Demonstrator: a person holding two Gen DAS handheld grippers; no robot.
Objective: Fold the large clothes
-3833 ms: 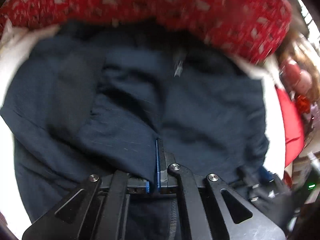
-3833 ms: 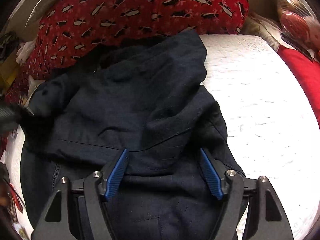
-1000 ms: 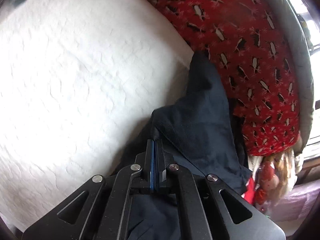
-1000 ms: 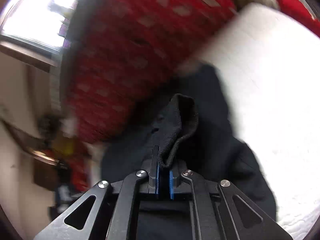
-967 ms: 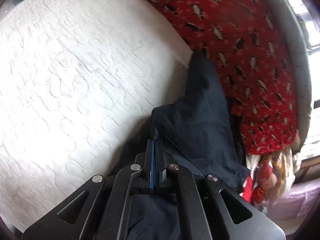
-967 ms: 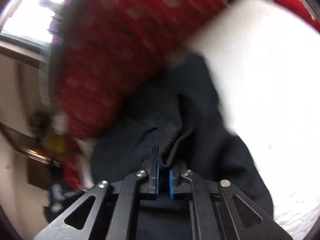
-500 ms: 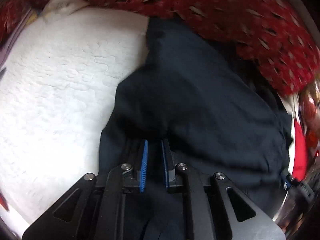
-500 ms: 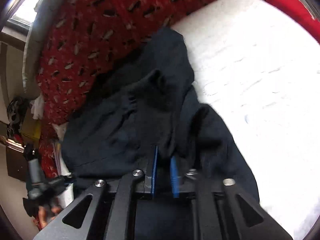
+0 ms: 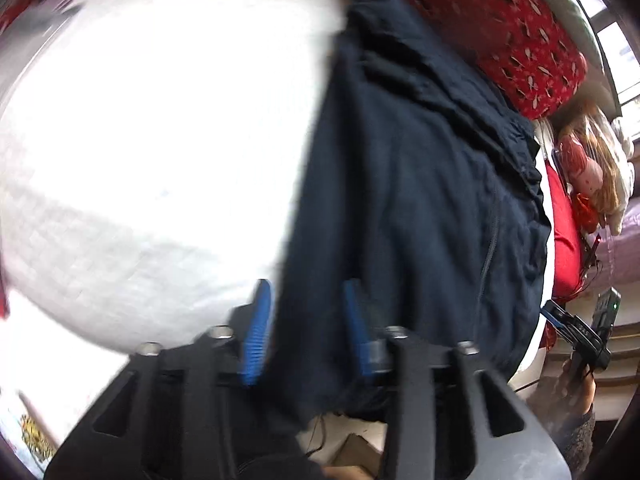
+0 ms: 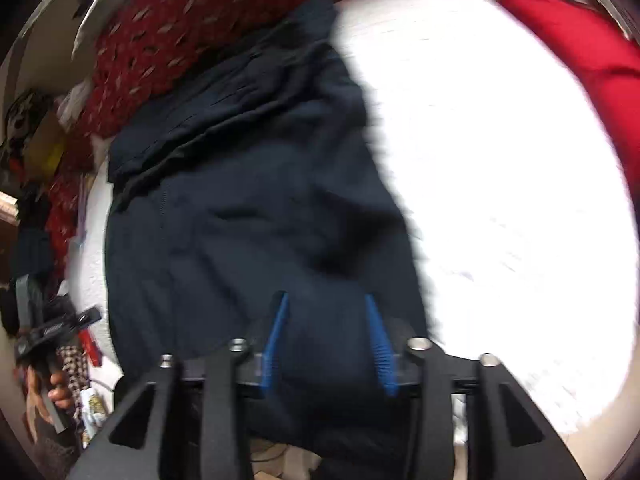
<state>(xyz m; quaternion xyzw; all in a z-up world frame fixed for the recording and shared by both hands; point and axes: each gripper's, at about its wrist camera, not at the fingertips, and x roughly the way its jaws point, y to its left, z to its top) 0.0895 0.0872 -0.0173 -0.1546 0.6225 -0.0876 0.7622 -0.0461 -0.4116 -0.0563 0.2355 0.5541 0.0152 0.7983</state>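
A dark navy jacket (image 9: 420,184) lies stretched out on a white quilted bed (image 9: 160,120), its far end against a red patterned blanket (image 9: 500,32). It also shows in the right wrist view (image 10: 260,200). My left gripper (image 9: 308,320) is open over the jacket's near left edge, with cloth between its blue pads but not pinched. My right gripper (image 10: 326,332) is open over the jacket's near right edge. The right gripper shows far right in the left wrist view (image 9: 576,328); the left gripper shows far left in the right wrist view (image 10: 52,332).
The red blanket (image 10: 180,28) runs along the bed's far side. A red cushion (image 10: 580,56) lies at the bed's right, and a doll (image 9: 588,172) lies beyond it. Clutter and a cardboard box (image 9: 352,456) are below the bed's near edge.
Both grippers have let go of the jacket and opened, then drawn back toward the near edge. The jacket now lies spread long on the bed.
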